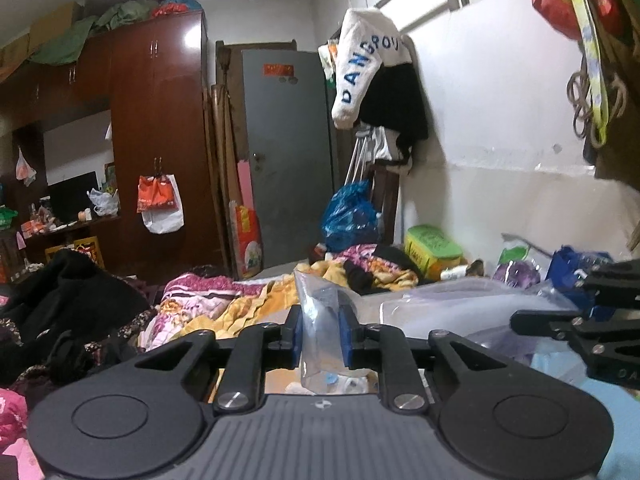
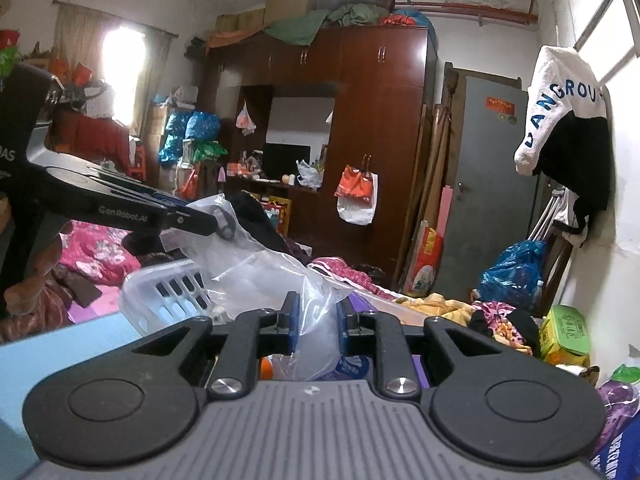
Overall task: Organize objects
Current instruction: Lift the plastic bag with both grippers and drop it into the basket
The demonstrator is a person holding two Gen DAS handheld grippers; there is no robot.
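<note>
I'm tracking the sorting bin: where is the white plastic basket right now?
In the right wrist view the white plastic basket sits lower left, just beyond the right gripper, under the clear plastic bag that the left gripper holds.

You are working in a lived-in home bedroom, crowded with belongings. A tall dark-red wardrobe is standing at twelve o'clock in the right wrist view, with boxes and green cloth piling up on top and a shopping bag hanging from its handle. A grey door is closing off the room at twelve o'clock in the left wrist view. A bed with a floral quilt is lying below it, clothes strewn over it. A white garment lettered in blue is hanging on the wall at one o'clock.
</note>
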